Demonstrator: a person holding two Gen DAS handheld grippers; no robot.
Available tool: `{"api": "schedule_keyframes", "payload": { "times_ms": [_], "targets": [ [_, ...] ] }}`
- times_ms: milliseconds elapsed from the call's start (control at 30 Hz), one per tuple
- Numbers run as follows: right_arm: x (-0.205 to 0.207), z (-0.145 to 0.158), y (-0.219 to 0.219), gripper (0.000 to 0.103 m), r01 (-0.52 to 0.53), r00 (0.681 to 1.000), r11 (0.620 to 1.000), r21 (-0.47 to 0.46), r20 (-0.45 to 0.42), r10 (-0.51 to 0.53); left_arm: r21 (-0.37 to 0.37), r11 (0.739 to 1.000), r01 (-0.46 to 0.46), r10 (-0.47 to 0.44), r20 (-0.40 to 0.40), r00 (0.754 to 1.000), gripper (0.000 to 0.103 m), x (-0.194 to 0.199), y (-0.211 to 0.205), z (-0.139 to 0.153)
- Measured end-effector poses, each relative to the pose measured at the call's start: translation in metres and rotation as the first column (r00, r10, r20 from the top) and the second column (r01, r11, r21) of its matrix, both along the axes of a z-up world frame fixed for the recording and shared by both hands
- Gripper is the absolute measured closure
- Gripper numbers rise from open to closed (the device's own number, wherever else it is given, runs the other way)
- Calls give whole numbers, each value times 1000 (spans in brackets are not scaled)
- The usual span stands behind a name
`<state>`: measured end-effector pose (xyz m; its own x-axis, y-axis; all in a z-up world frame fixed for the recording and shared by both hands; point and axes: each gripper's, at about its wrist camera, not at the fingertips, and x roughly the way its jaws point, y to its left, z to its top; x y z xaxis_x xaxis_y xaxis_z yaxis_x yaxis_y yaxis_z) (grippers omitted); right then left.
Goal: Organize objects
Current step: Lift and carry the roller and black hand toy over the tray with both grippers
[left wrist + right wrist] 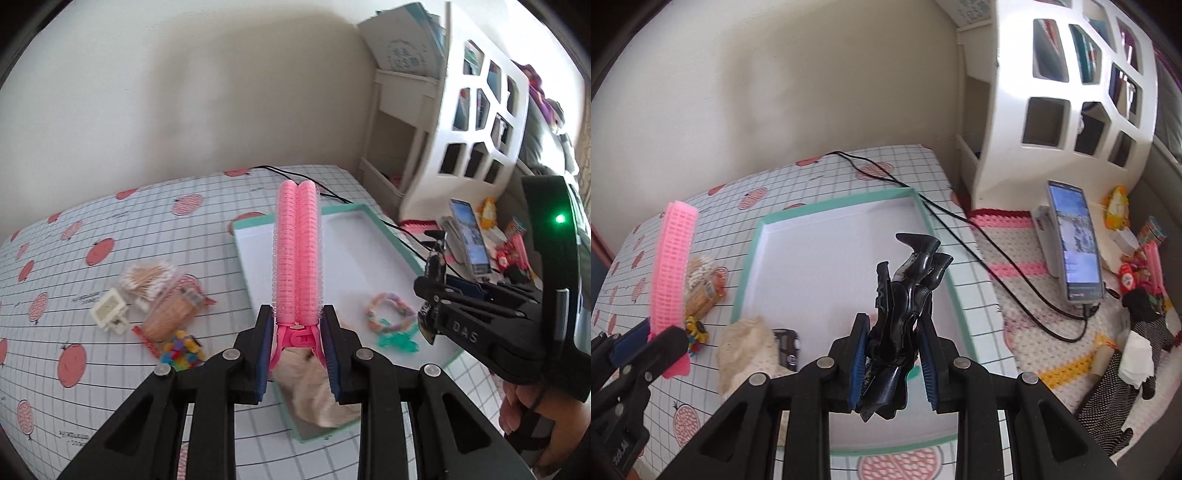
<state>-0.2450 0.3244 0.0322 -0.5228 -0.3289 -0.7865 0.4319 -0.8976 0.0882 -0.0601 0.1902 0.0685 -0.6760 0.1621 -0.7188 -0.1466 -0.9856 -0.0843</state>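
My left gripper (pixel 298 334) is shut on a pink hair-roller clip (pixel 298 254), held upright above the near end of the teal-rimmed white tray (pixel 391 229). The clip also shows in the right wrist view (pixel 673 258). My right gripper (pixel 894 354) is shut on a bundle of black doll boots (pixel 908 288), held over the tray's (pixel 831 206) near right part. In the tray lie a pastel bead bracelet (pixel 389 315), a teal clip (pixel 397 341), a cream lace cloth (pixel 317 391) and a small dark item (pixel 788 349).
On the patterned tablecloth (pixel 92 295) left of the tray lie cotton swabs (pixel 147 280), a toothpick packet (pixel 170 314), a white square piece (pixel 109 312) and colourful pompoms (pixel 183 350). A black cable (pixel 997 273) crosses to a phone (pixel 1075 247). A white shelf (pixel 1071 110) stands at the right.
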Motion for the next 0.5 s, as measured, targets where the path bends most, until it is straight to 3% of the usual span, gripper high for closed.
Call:
{"api": "schedule_keyframes", "payload": {
  "times_ms": [300, 500],
  "targets": [
    [-11, -16, 27, 75, 41, 998, 998, 47, 36, -42, 9, 996, 91, -92, 67, 994, 76, -3, 38, -11],
    [-8, -22, 18, 75, 9, 999, 997, 76, 51, -12, 2, 995, 100, -99, 121, 988, 76, -6, 54, -25]
  ]
}}
